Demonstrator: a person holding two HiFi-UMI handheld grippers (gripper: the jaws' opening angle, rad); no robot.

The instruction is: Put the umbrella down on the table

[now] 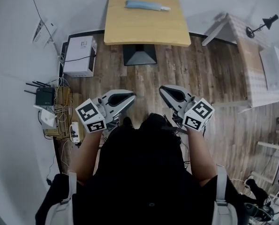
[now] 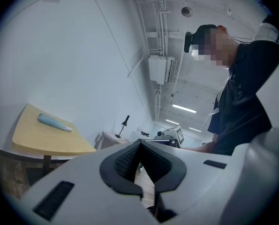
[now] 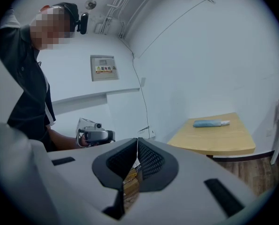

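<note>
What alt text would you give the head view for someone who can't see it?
A folded blue umbrella lies on a light wooden table at the top, nothing touching it. Nearer the wearer, over wood flooring, the left gripper and right gripper are held shut and empty, well short of the table.

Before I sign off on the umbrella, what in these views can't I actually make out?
- Umbrella: tiny in all three views; its strap and fastening are too small to tell.
- Table base: head view, mostly hidden under the tabletop; left gripper view, cut off by the left gripper body.
- Wall sign: right gripper view, print too small to read.
- Floor at the person's feet: head view, hidden by the torso.
</note>
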